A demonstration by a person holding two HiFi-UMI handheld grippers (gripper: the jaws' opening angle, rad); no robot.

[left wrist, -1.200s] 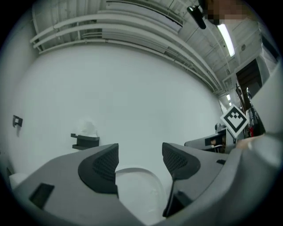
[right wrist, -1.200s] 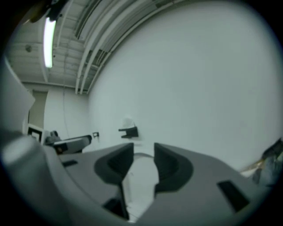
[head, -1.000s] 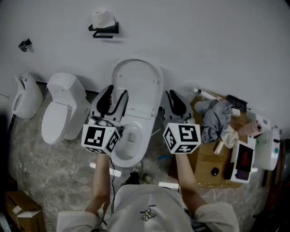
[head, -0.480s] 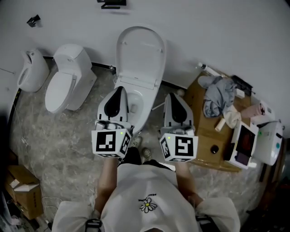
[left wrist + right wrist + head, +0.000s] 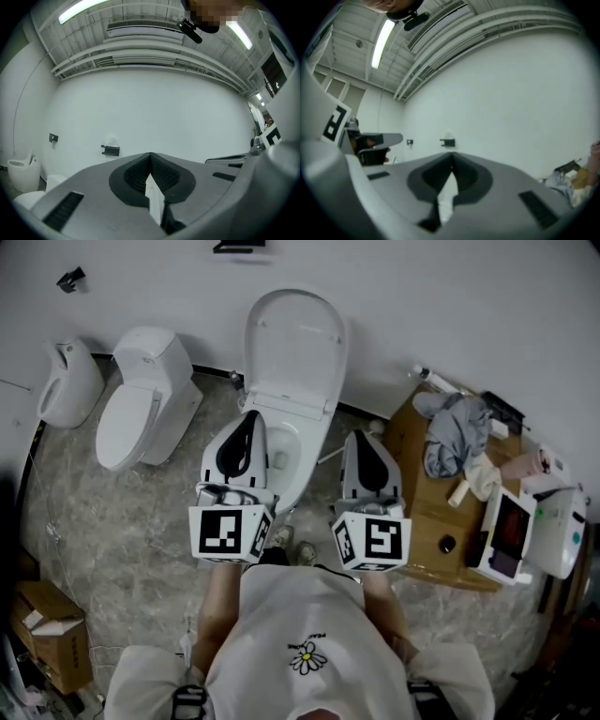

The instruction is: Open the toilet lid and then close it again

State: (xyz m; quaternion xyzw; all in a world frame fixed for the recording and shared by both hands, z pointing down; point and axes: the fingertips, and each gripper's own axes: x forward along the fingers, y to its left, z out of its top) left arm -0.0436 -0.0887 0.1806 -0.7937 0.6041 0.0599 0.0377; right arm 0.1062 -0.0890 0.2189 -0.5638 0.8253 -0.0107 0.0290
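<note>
The white toilet stands against the wall with its lid (image 5: 295, 338) raised upright and the bowl (image 5: 284, 451) uncovered. My left gripper (image 5: 250, 420) hovers over the bowl's left rim, shut and empty. My right gripper (image 5: 360, 435) hangs over the floor just right of the bowl, also shut and empty. Neither touches the toilet. In the left gripper view the jaws (image 5: 150, 155) meet at the tip before the white wall. The right gripper view shows its jaws (image 5: 451, 165) closed the same way, with the left gripper (image 5: 370, 140) beside it.
A smaller white toilet (image 5: 141, 399) and a white urinal-like fixture (image 5: 64, 385) stand to the left. To the right a low wooden table (image 5: 427, 540) carries grey cloth (image 5: 457, 442) and white devices (image 5: 553, 535). A cardboard box (image 5: 47, 638) sits bottom left. A paper holder (image 5: 110, 150) hangs on the wall.
Both grippers have drawn back from the raised lid toward the person. The left jaws, spread a second ago, are now shut. The lid has stayed upright.
</note>
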